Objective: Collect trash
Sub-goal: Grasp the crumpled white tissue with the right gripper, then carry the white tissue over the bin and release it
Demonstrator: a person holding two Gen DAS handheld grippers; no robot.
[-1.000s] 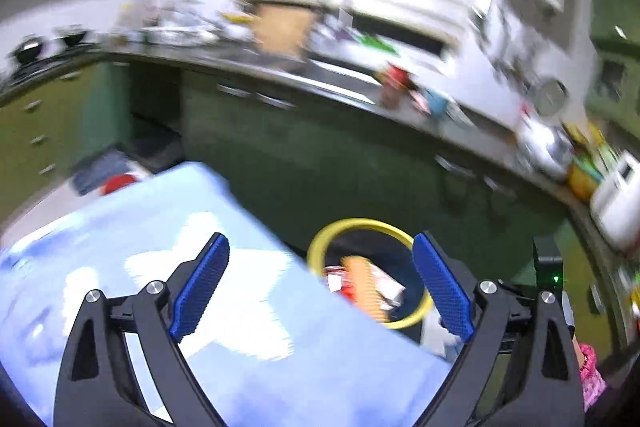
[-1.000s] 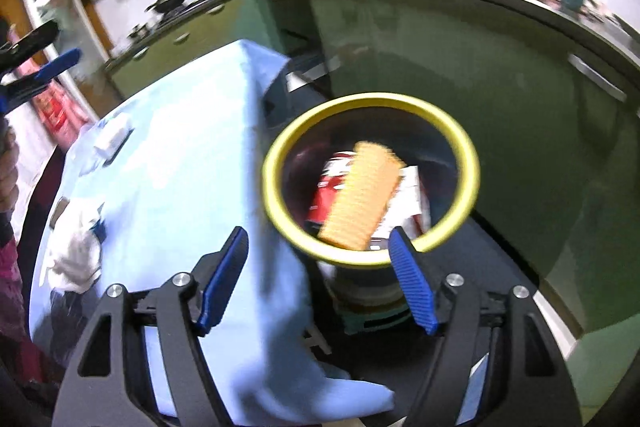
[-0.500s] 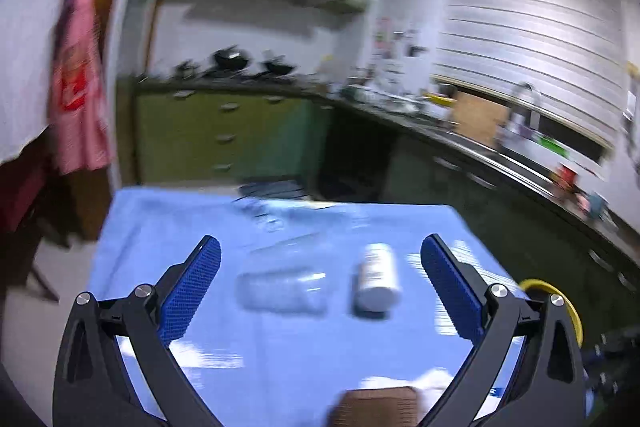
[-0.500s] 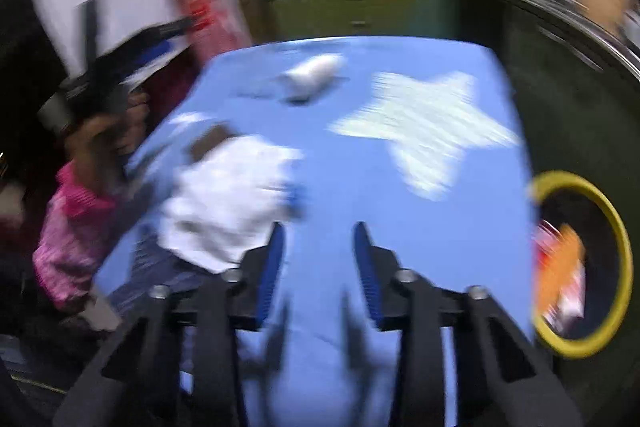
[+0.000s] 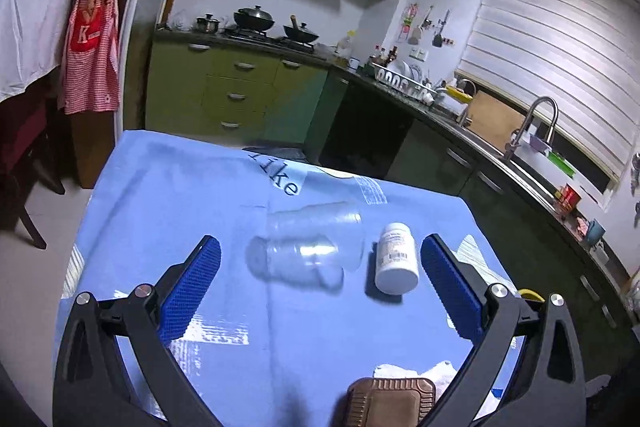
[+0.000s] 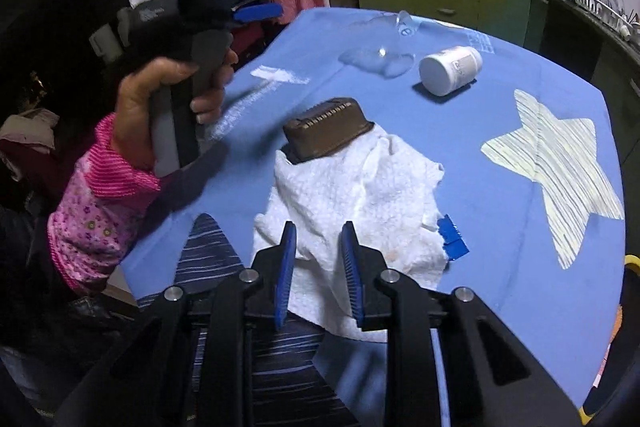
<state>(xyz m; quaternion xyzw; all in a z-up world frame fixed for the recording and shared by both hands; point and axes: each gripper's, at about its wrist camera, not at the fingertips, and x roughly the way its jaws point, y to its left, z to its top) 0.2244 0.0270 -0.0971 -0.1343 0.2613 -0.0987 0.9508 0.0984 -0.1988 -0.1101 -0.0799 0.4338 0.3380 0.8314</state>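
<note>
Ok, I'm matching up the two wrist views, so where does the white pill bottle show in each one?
Left wrist: the white pill bottle lies on its side right of centre, just inside the right finger of the left gripper.
Right wrist: it lies upper right of centre, beyond the white paper towel.
Shared landmark: the clear plastic cup lying just left of it in both.

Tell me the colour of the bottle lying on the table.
White; the bottle shows best in the right wrist view.
</note>
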